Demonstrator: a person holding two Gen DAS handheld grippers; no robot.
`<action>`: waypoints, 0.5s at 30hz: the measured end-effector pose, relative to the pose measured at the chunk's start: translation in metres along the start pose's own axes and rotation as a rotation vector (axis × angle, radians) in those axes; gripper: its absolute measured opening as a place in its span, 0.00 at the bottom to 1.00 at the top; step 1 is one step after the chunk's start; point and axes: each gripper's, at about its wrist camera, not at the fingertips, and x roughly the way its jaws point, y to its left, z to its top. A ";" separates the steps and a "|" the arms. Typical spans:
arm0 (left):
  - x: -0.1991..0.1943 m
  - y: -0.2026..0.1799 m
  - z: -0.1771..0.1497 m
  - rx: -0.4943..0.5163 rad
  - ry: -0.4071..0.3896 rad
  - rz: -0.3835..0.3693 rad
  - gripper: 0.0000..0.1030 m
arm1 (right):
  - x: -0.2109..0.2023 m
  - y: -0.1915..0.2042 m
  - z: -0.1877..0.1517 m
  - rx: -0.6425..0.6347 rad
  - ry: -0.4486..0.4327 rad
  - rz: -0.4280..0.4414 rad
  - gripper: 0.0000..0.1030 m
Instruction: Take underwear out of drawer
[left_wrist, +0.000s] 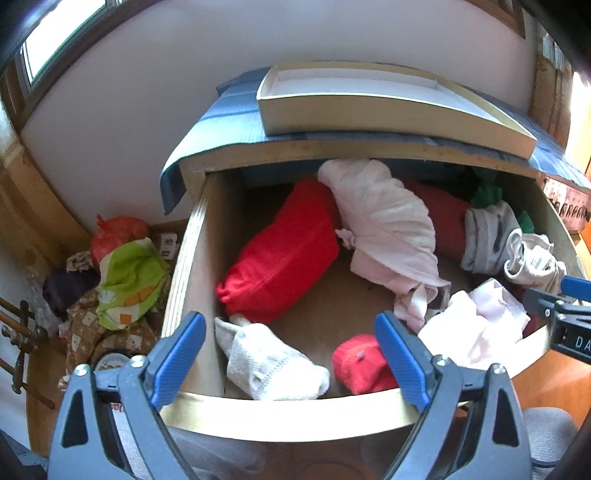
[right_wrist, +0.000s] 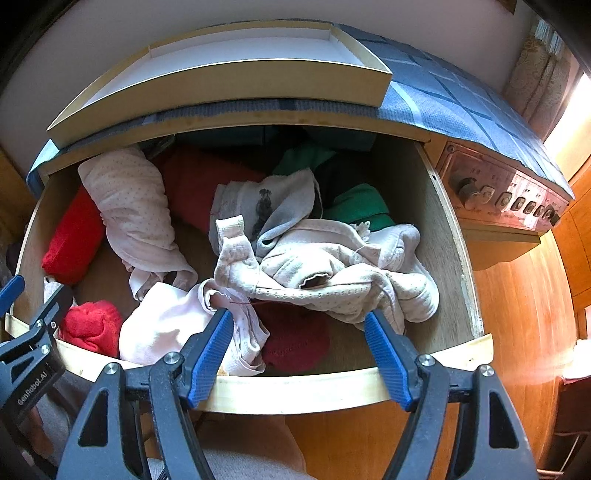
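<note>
My left hand-held gripper (right_wrist: 22, 332), marked "GenRobot.AI", and my right hand-held gripper (right_wrist: 299, 354) both gape wide, holding nothing, over the open drawer (right_wrist: 295, 391) of underwear (right_wrist: 332, 273).

The open wooden drawer (right_wrist: 295, 391) holds crumpled underwear (right_wrist: 332, 269): pale dotted pieces heaped at near right, red rolls at left.

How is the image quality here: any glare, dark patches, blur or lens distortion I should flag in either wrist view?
Left wrist view: strong fisheye bending of the drawer front, blown-out window at top left, clothes fairly sharp. Right wrist view: same barrel distortion, glare at the right edge by the curtain, the drawer's back recess in deep shadow, dark vignette in the corners.
</note>
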 end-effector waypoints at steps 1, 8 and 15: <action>0.001 0.002 0.000 -0.011 0.009 -0.007 0.93 | 0.001 0.001 -0.001 -0.001 0.003 0.000 0.73; 0.002 0.002 -0.001 0.000 0.016 -0.001 0.93 | 0.004 0.003 0.000 -0.004 0.016 -0.003 0.73; 0.001 0.000 -0.004 0.012 0.016 0.008 0.93 | 0.001 0.002 -0.003 -0.012 0.036 0.006 0.73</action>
